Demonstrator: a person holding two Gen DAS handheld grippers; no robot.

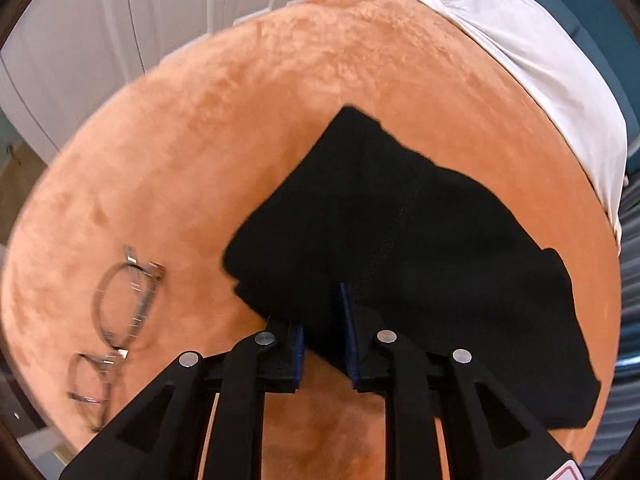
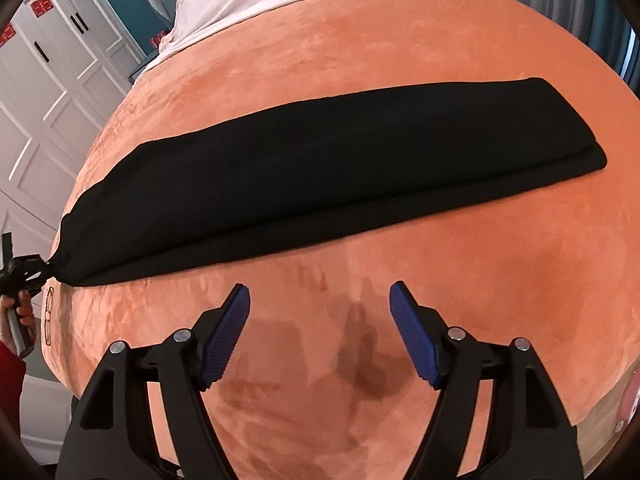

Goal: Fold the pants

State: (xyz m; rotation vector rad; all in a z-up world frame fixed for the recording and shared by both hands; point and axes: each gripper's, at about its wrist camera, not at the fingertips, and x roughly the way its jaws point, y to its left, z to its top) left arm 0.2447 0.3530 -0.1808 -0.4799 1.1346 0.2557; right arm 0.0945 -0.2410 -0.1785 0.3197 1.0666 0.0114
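Black pants (image 2: pixel 320 152) lie as one long folded strip across an orange plush surface (image 2: pixel 400 40). In the left wrist view one end of the pants (image 1: pixel 400 220) fills the middle, and my left gripper (image 1: pixel 322 320) is shut on its near edge, with black cloth pinched between the blue pads. The right wrist view shows that same left gripper (image 2: pixel 30 270), held by a hand, at the strip's left end. My right gripper (image 2: pixel 320 286) stands open over bare orange plush, a little short of the pants' near edge, with nothing between its fingers.
A pair of glasses (image 1: pixel 120 312) lies on the plush left of the left gripper, seen small as glasses (image 2: pixel 48 316) in the right wrist view. A white cloth (image 1: pixel 540 52) covers the far end of the surface. White cabinet doors (image 2: pixel 52 80) stand beyond the edge.
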